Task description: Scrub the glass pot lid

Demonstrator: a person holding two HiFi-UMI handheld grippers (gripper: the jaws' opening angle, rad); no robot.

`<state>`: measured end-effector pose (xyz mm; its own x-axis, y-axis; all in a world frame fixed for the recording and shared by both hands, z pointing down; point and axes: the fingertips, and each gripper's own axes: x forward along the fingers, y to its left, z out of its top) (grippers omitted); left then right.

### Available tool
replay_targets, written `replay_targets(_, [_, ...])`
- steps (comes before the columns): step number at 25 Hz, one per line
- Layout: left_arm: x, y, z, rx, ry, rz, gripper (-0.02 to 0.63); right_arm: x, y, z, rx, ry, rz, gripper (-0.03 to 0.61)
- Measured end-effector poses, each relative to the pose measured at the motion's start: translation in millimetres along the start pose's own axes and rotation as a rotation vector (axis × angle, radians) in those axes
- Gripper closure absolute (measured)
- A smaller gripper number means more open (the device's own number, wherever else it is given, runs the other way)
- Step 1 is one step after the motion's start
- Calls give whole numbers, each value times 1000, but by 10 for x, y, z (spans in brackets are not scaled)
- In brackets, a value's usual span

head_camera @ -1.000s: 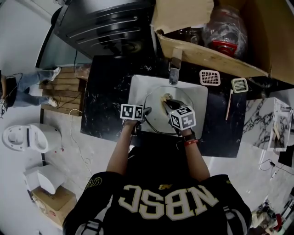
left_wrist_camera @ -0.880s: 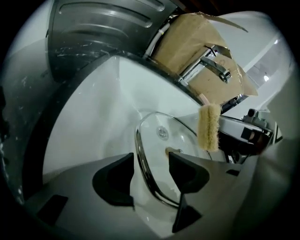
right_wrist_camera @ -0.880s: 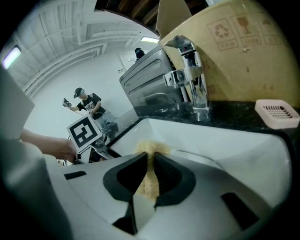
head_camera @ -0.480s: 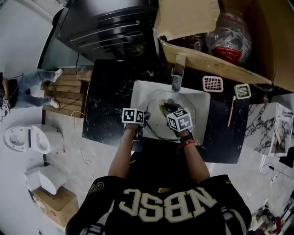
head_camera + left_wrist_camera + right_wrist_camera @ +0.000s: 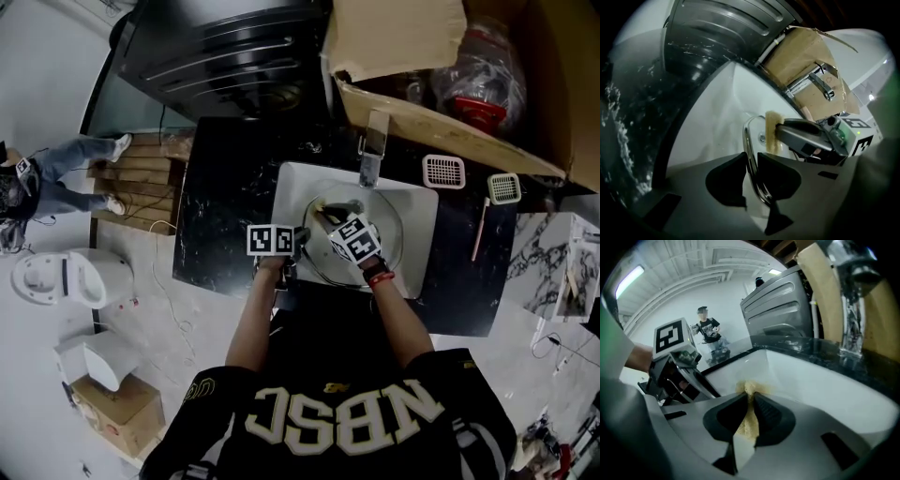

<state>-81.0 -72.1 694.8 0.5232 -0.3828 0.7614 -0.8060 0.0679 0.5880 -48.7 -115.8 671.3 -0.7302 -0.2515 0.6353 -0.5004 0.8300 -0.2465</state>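
Note:
The glass pot lid [image 5: 386,223] stands tilted in the white sink [image 5: 424,208]. My left gripper [image 5: 296,236] is at the lid's left edge. In the left gripper view its jaws [image 5: 751,161] have just been closing and now pinch the lid's metal rim [image 5: 749,140]. My right gripper [image 5: 330,214] is shut on a yellow sponge [image 5: 749,420] and holds it against the lid's upper left part. That sponge [image 5: 772,132] also shows in the left gripper view, pressed on the glass near the rim.
A chrome faucet [image 5: 372,145] rises behind the sink, set in a black counter [image 5: 220,202]. Two square scrubbers [image 5: 443,171] lie at the back right. A cardboard box [image 5: 450,84] and a steel appliance [image 5: 225,52] stand behind. A person [image 5: 707,331] stands across the room.
My right gripper has moved left and down across the lid with the sponge. The left gripper has stayed at the lid's left edge.

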Motion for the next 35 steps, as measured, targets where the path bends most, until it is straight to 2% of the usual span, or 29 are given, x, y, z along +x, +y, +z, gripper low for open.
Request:
replay_targets(4, [-30,-26,-23,-6,-4,-17,523,236,171,-40,-103,40,53,526])
replay_targets(6, [-30,-26,-23,4,-1,-13,523,334,185,-56,-140,43,46,529])
replay_targets(13, [-38,-17,-42,36,12,6,522,418,-272,-137,-128,30,-117,532])
replay_targets(18, [-27,6,-54,41,24,26,520,419,-704,-367,-176,138,-243,535])
replay_targets(27, [-18,3,-58,45,20,27,518,147,-1170,-725,-288,306,-362,535])
replay_targets(32, [-27,11,-48,42,19,17,518,-110,-1361,-926,-330,404,-413,535])
replay_targets(35, [-24,3,-42,39,16,10,517,-235,-1372,-1000,-332,471,-386,535])
